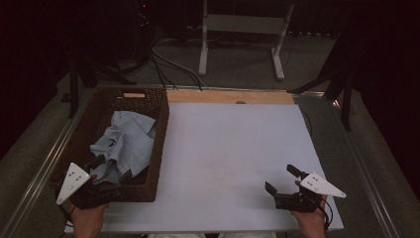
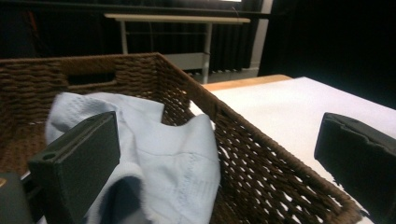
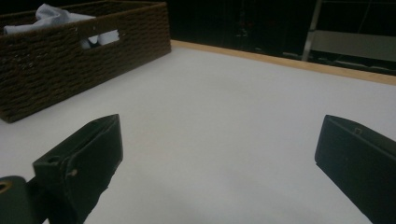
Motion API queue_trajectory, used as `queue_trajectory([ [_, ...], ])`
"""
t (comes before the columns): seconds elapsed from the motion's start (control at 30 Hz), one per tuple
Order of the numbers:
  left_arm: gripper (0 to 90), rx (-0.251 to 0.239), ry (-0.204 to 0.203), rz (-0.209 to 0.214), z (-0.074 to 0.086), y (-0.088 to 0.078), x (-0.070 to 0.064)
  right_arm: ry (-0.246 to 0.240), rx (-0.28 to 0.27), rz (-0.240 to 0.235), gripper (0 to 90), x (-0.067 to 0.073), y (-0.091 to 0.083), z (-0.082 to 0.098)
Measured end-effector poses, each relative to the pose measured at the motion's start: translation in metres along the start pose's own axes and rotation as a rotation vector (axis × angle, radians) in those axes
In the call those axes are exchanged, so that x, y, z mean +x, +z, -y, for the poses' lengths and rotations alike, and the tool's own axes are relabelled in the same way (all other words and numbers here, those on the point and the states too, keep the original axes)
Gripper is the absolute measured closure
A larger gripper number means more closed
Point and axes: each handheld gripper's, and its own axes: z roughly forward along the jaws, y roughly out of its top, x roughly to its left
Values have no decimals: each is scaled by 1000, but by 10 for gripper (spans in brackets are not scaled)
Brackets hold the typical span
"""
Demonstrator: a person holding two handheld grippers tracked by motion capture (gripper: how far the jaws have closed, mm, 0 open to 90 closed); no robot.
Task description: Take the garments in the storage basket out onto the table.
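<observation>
A: Where's the cloth right now?

B: The pale blue cloth [image 1: 126,144] lies crumpled in the brown wicker basket [image 1: 159,130], which sits at the left edge of the white table top [image 1: 233,158]. It's heaped toward the near end, with a fold riding up close to the rim.

A: And the left gripper [image 1: 110,172]?

B: It hangs over the basket's near end, jaws spread wide with nothing clamped. In the left gripper view one jaw stands in front of the cloth [image 2: 173,158] and the other sits outside the basket's right wall [image 2: 261,154], so the jaws straddle that wall (I can't tell whether the near jaw touches the fabric). My guess is it's lined up there because the cloth is the nearest thing to take, and the wide gape suits a bulky fold.

A: The right gripper [image 1: 281,179]?

B: Well apart, low over the bare white table near the front right, jaws just as wide and empty. In the right gripper view it looks across the white surface toward the basket [image 3: 70,56], with a bit of the cloth [image 3: 51,14] peeking over the rim. I'd judge it's waiting on open space where the cloth could be laid out
</observation>
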Motion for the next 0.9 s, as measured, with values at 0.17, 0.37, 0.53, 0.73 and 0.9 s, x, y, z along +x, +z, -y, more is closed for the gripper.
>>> queue_trajectory([
  [0.17, 19, 20, -35, -18, -1, -4, 2, -2, -5, 6, 12, 2, 0, 0],
  [0.37, 19, 23, -56, -28, -2, -7, 3, 6, -4, 11, 12, 1, 2, 1],
  [0.53, 19, 34, -41, -36, -4, -7, 2, 13, -8, 11, 11, 0, 2, 1],
  [0.73, 18, 43, -34, -28, -8, -7, 3, 20, -15, 15, 12, 0, 2, 1],
  [0.9, 18, 38, -34, -11, -15, -4, 3, 11, -8, 7, 11, 3, 5, 1],
])
